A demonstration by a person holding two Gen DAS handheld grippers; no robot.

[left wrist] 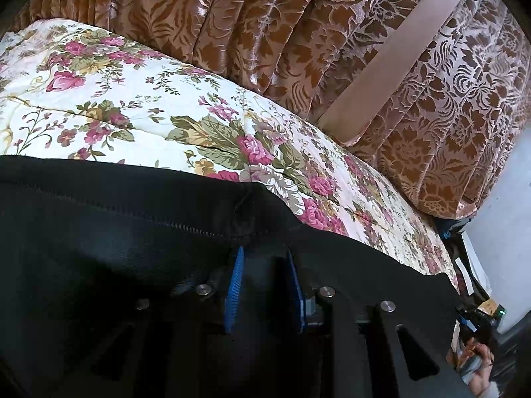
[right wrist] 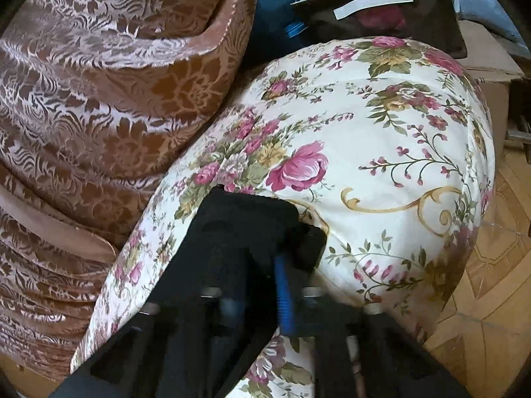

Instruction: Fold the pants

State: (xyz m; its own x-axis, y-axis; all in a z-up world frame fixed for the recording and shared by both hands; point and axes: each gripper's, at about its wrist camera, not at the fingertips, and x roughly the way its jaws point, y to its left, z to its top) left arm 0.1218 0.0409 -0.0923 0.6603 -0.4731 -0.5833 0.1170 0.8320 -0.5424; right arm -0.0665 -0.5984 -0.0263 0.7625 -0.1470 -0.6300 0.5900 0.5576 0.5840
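The black pants (left wrist: 116, 219) lie on a floral quilt (left wrist: 139, 99), filling the lower half of the left wrist view. My left gripper (left wrist: 264, 252) has its blue pads (left wrist: 235, 285) a little apart, with a stitched hem fold of the pants bunched between the tips. In the right wrist view, my right gripper (right wrist: 282, 262) is shut on a black corner of the pants (right wrist: 245, 219), held over the quilt (right wrist: 381, 165). Its blue pad (right wrist: 284, 295) shows edge-on under the cloth.
A brown floral velvet curtain (left wrist: 298, 33) hangs just behind the quilt, and also on the left of the right wrist view (right wrist: 83, 99). Dark bags and boxes (right wrist: 381, 10) lie beyond the quilt's far end. Parquet floor (right wrist: 491, 265) is at the right.
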